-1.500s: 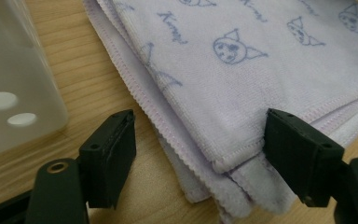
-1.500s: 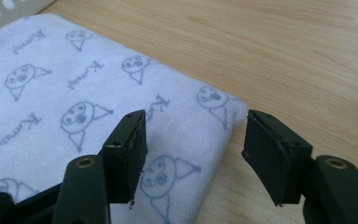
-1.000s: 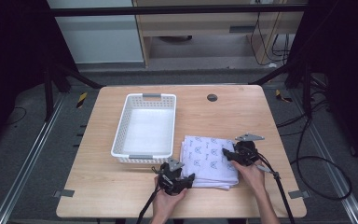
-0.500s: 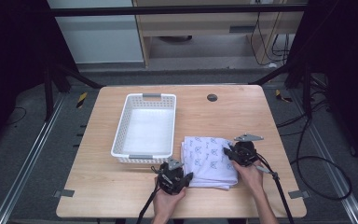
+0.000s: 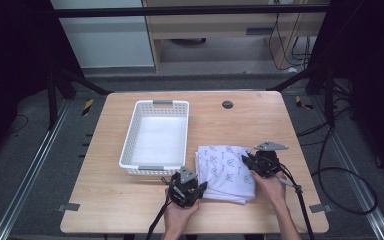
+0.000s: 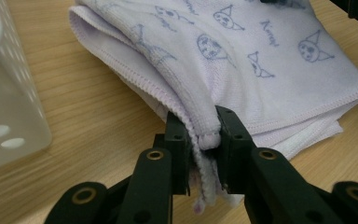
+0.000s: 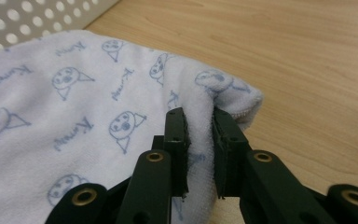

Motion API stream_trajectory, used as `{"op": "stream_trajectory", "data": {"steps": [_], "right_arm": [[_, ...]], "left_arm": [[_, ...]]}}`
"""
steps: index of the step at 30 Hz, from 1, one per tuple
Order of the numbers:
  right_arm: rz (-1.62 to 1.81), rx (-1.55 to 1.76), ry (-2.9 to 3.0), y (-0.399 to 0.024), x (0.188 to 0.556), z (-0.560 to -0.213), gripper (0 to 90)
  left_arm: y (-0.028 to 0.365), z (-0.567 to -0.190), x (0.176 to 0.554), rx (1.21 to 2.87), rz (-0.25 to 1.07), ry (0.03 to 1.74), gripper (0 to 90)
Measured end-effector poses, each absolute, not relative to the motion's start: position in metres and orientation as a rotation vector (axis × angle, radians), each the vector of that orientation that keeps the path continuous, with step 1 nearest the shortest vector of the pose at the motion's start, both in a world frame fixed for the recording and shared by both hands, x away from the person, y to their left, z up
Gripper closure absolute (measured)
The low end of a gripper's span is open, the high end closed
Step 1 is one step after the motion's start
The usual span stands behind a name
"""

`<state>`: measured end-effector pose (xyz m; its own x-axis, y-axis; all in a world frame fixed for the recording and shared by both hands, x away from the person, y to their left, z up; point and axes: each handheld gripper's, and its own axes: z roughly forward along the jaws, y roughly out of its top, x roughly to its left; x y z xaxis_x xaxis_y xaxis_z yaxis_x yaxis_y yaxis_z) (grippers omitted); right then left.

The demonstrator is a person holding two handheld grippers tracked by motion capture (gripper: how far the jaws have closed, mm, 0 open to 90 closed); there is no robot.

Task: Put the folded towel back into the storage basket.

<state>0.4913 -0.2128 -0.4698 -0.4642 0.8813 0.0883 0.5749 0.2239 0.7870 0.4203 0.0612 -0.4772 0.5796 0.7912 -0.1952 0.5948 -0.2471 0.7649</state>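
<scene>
White perforated basket (image 5: pixel 155 135) empty at table left. Left gripper (image 6: pixel 204 135) pinches folded printed towel (image 5: pixel 226 171) at its near-left corner, right gripper (image 7: pixel 199 126) pinches the right corner. Risk: thin bites on layered hems, layers could slip, fold opens if lifted unevenly.

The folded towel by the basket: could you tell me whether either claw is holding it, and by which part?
Both are. The left claw is shut on the towel at its near-left corner, the right claw on a fold at its right edge.
</scene>
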Motion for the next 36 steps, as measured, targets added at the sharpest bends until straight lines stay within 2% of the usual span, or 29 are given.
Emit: {"op": "stream_trajectory", "data": {"steps": [18, 36], "right_arm": [[1.232, 1.280, 2.014, -0.226, 0.472, -0.431, 77.9], [1.293, 1.236, 1.956, -0.217, 0.471, -0.400, 78.2]], "left_arm": [[0.056, -0.439, 0.415, 1.955, 0.356, 1.019, 75.8], [0.069, -0.406, 0.418, 1.920, 0.410, 0.971, 75.8]]}}
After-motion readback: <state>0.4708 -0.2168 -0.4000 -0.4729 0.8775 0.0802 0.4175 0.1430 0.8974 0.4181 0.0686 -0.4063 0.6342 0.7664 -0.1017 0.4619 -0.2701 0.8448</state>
